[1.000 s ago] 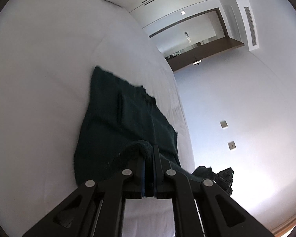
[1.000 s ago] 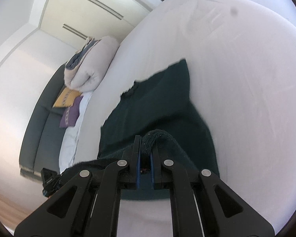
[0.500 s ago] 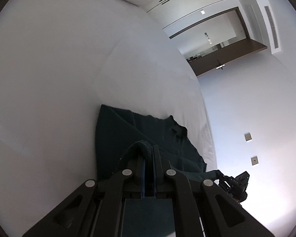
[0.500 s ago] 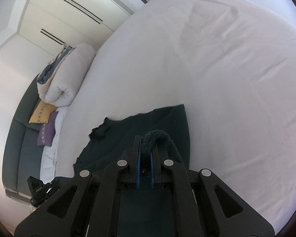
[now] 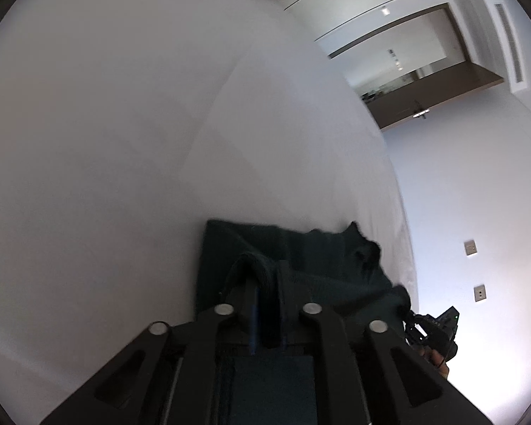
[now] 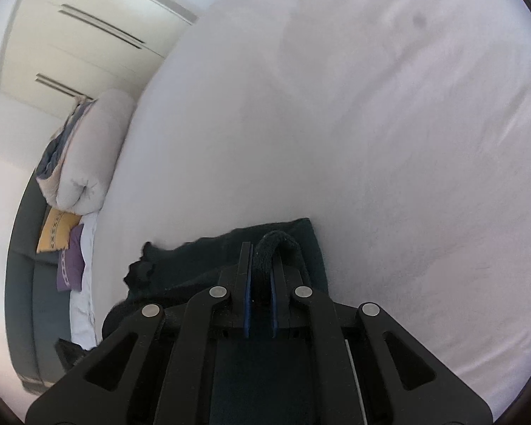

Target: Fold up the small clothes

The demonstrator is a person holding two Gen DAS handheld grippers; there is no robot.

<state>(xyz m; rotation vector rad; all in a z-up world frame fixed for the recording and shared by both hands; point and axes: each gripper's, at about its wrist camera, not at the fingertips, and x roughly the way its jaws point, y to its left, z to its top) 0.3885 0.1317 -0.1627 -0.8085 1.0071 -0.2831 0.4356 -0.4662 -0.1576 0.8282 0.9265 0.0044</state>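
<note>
A dark green garment [image 5: 311,258] lies on the white bed [image 5: 124,141], folded over on itself. My left gripper [image 5: 265,283] is shut on one edge of it, a loop of cloth bulging past the fingertips. My right gripper [image 6: 260,265] is shut on the opposite edge of the same garment [image 6: 194,262], cloth pinched between the blue pads. The right gripper also shows in the left wrist view [image 5: 432,329] at the garment's far side. Most of the garment is hidden under both grippers.
A rolled white duvet [image 6: 85,163] lies at the head of the bed, with a yellow cushion [image 6: 55,230] and a purple cushion [image 6: 70,265] on a dark sofa [image 6: 28,301]. A wall with switch plates [image 5: 470,248] stands past the bed's edge.
Both grippers have carried the held edge forward over the garment toward its far end. Much less cloth shows ahead of the fingers now.
</note>
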